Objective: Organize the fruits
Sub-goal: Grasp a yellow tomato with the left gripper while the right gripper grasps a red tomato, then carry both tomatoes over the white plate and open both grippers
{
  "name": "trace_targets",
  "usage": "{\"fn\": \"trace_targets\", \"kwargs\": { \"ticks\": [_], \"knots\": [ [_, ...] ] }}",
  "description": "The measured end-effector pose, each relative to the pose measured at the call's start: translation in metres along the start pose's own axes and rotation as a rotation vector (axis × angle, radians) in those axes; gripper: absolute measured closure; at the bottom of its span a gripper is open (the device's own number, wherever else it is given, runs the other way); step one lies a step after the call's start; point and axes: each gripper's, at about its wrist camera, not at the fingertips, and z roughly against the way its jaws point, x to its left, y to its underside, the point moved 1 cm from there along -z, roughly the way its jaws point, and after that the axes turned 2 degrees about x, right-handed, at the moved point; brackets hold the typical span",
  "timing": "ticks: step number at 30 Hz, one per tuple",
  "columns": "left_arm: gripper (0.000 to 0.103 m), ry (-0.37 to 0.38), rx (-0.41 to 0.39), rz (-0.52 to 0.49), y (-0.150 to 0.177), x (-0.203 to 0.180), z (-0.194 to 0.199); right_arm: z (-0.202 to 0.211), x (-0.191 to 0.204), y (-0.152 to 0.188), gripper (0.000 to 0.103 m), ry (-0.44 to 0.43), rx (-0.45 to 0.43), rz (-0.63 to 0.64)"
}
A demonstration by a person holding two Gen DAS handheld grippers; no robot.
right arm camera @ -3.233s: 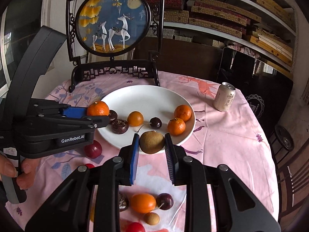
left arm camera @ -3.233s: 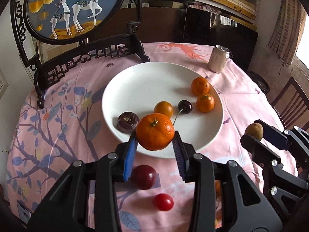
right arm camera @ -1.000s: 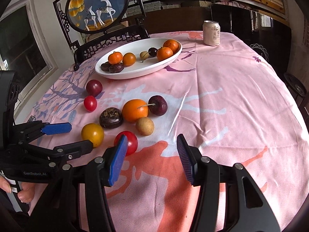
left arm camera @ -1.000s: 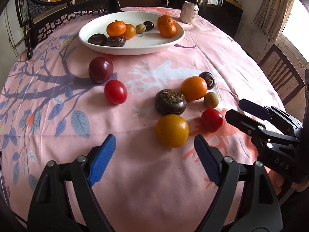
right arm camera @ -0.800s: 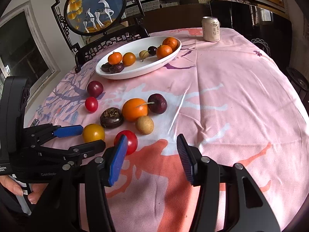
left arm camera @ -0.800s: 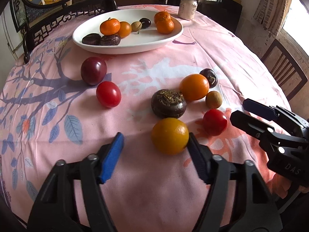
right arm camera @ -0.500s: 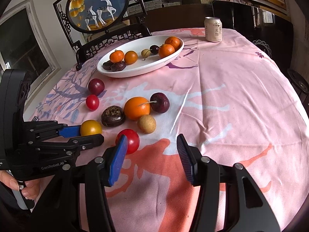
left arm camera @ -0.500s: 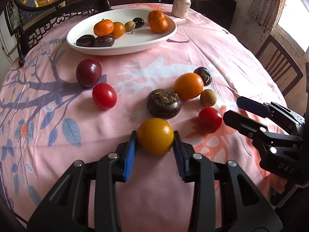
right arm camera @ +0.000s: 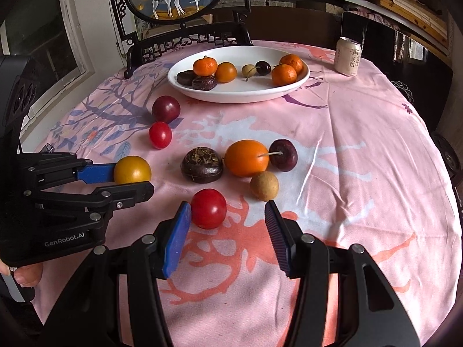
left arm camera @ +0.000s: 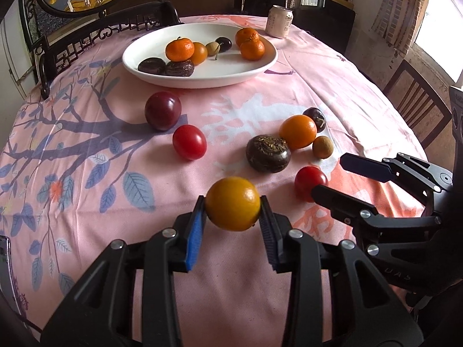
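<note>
Left gripper [left arm camera: 233, 221] clamped on yellow-orange fruit [left arm camera: 233, 203], ready for plate [left arm camera: 202, 79]; right gripper [right arm camera: 228, 231] spread wide around red tomato [right arm camera: 208, 208], lining up.

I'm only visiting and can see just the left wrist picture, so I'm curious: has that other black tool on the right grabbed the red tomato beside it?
Observer: No. The right wrist view shows the right gripper open. The red tomato sits on the tablecloth just ahead of the fingers, close to one of them and not clamped.
Operator: Is a machine moving these tools?
Observer: No. In the right wrist view, a person's hand shows under the body of the left gripper, which is holding the yellow fruit.
</note>
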Motion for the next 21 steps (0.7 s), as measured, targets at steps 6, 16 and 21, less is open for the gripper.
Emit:
{"fn": "trace_targets", "kwargs": {
  "ticks": [6, 16, 21],
  "knots": [
    [0.066, 0.012, -0.013, 0.014, 0.003, 0.009, 0.006, -0.001, 0.006, 0.001, 0.05, -0.018, 0.023, -0.011],
    [0.066, 0.014, -0.016, 0.023, 0.006, 0.013, 0.007, -0.018, 0.014, -0.005, 0.055, 0.008, 0.061, 0.004],
    [0.066, 0.003, -0.017, 0.031, 0.007, 0.016, 0.008, -0.023, 0.019, -0.006, 0.073, 0.03, 0.072, 0.016]
  ]
}}
